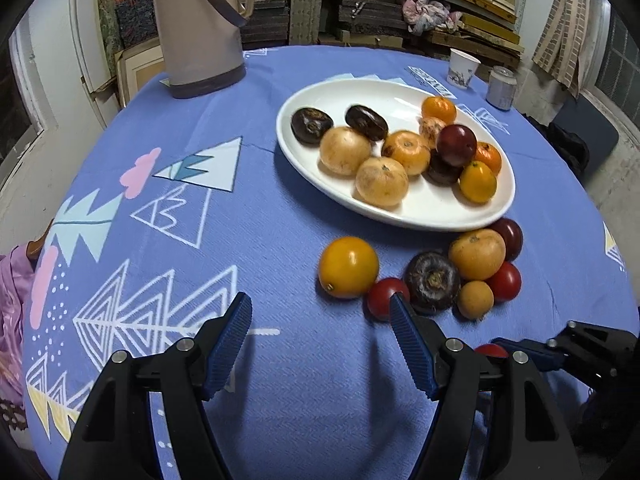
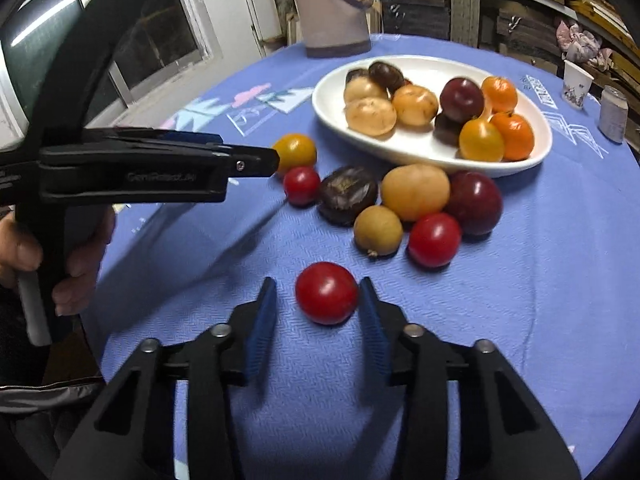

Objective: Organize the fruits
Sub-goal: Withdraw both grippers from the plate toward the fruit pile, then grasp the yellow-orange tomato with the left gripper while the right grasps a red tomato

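Note:
A white oval plate holds several orange, tan and dark fruits. In front of it on the blue cloth lies a cluster of loose fruits: a yellow-orange one, a dark one, a tan one, and small red tomatoes. My left gripper is open and empty above the cloth, just short of the cluster. My right gripper is open, its fingers either side of a lone red tomato, not closed on it.
A tall beige pitcher stands at the table's far side. A paper cup and a can stand far right. Shelves of boards are behind. A pink cloth hangs at the left edge.

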Demonstrator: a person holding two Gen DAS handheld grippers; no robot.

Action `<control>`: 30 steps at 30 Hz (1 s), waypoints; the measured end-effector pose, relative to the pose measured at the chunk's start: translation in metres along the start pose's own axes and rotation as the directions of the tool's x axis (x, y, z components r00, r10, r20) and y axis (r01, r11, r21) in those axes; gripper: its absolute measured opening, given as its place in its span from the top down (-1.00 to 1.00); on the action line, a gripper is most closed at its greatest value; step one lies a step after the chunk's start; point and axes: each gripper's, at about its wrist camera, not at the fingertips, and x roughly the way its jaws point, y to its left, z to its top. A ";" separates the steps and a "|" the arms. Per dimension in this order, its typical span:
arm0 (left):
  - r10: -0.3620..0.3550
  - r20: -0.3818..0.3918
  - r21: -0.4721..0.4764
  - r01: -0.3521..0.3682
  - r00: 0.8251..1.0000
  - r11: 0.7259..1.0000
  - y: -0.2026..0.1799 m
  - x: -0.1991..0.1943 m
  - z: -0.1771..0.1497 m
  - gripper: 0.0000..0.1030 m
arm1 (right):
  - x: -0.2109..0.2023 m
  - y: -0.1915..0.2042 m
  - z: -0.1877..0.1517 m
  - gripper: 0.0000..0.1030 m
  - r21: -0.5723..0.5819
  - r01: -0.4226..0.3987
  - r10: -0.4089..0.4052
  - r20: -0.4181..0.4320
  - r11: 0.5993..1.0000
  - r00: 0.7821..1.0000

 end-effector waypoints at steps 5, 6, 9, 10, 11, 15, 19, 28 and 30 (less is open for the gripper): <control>-0.003 -0.027 0.004 0.003 1.000 1.000 -0.002 0.009 -0.004 -0.39 | 0.001 0.000 0.000 0.40 0.000 -0.002 0.002 0.013 1.000 1.000; -0.005 -0.031 0.004 0.006 0.999 1.000 -0.002 0.011 -0.004 -0.39 | 0.001 -0.002 0.000 0.40 0.006 -0.007 0.007 0.014 1.000 1.000; -0.019 -0.039 0.018 0.020 0.999 1.000 -0.006 0.014 -0.005 -0.39 | -0.002 -0.010 -0.001 0.40 0.034 -0.015 0.015 0.022 0.999 1.000; -0.021 -0.040 0.023 0.022 0.999 1.000 -0.008 0.015 -0.005 -0.39 | -0.003 -0.013 -0.001 0.40 0.041 -0.020 0.020 0.023 0.999 1.000; -0.023 -0.040 0.029 0.024 0.999 0.999 -0.009 0.017 -0.005 -0.39 | -0.004 -0.015 -0.002 0.40 0.045 -0.029 0.028 0.023 0.999 0.999; -0.032 -0.040 0.022 0.033 0.999 0.999 -0.006 0.020 -0.002 -0.39 | -0.006 -0.019 -0.003 0.40 0.054 -0.046 0.045 0.029 0.997 0.999; -0.037 -0.031 -0.016 0.037 0.999 0.999 0.007 0.018 0.005 -0.39 | -0.006 -0.023 -0.003 0.40 0.063 -0.063 0.062 0.032 0.996 0.998; -0.106 -0.034 -0.079 0.103 0.994 0.992 0.014 0.029 0.028 -0.39 | -0.007 -0.024 -0.004 0.39 0.069 -0.078 0.076 0.032 0.995 0.997; -0.115 -0.044 -0.093 0.110 0.992 0.990 0.014 0.037 0.031 -0.39 | -0.007 -0.025 -0.004 0.39 0.069 -0.078 0.075 0.032 0.995 0.997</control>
